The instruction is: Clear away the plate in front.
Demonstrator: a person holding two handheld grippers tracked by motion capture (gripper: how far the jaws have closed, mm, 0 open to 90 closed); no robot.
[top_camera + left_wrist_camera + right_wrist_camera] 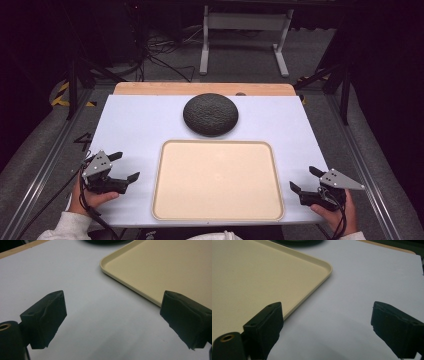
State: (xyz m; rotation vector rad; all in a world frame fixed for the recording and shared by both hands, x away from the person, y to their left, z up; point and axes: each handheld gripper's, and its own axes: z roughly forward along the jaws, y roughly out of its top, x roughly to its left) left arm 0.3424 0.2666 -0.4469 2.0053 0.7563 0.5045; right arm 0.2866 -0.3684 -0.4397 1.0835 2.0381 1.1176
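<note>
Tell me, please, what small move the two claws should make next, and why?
Probably reach forward toward the dark round textured cushion beyond the empty beige rectangular plastic tray. Both the left claw and the right claw rest open beside the tray, holding nothing, and the cushion is the one loose item.

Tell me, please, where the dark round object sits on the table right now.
In the high view, the dark round object lies at the far middle of the white table, just beyond the beige tray, well ahead of both grippers.
</note>
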